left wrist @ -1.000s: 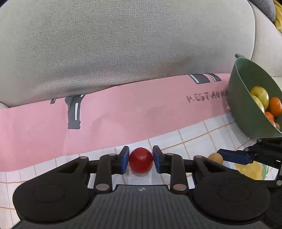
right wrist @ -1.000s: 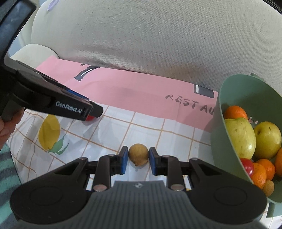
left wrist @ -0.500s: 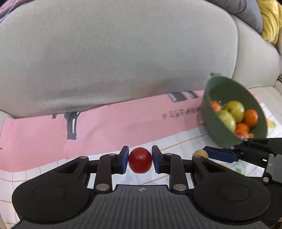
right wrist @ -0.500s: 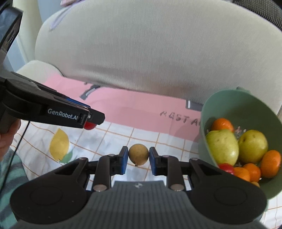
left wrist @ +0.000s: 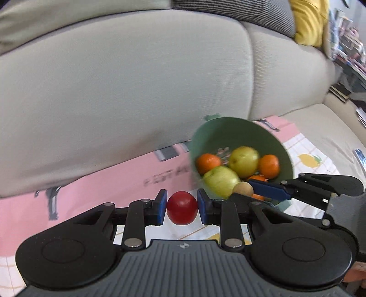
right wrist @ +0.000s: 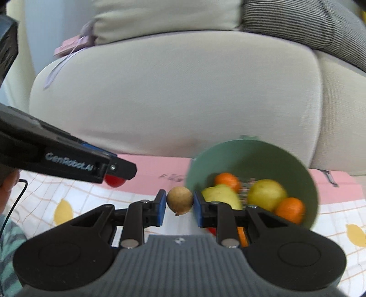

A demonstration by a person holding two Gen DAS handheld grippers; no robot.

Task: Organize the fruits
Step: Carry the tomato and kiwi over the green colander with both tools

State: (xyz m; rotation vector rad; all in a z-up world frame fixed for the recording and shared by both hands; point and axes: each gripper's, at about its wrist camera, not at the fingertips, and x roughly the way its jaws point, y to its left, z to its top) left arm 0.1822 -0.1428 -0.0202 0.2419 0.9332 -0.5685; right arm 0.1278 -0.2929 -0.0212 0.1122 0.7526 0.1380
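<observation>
My left gripper [left wrist: 181, 207] is shut on a small red tomato [left wrist: 182, 208] and holds it above the cloth, left of the green bowl [left wrist: 270, 137]. My right gripper [right wrist: 179, 203] is shut on a small brown round fruit [right wrist: 179, 200], just left of the bowl's rim [right wrist: 189, 176]. The bowl holds green-yellow apples [right wrist: 266, 194] and oranges [right wrist: 290, 210]. The right gripper with its brown fruit [left wrist: 243, 188] shows in the left wrist view in front of the bowl. The left gripper's finger [right wrist: 68, 157] and the tomato [right wrist: 115, 181] show in the right wrist view.
A pink and checked cloth with lemon prints [right wrist: 64, 211] covers the sofa seat. The beige sofa back [left wrist: 125, 91] rises right behind the bowl. A striped cushion [right wrist: 308, 25] and a yellow cushion [left wrist: 308, 20] sit on top.
Both grippers have lifted with their fruit and moved back from the cloth. The bowl now sits more central and lower in both views, with more of the sofa back showing.
</observation>
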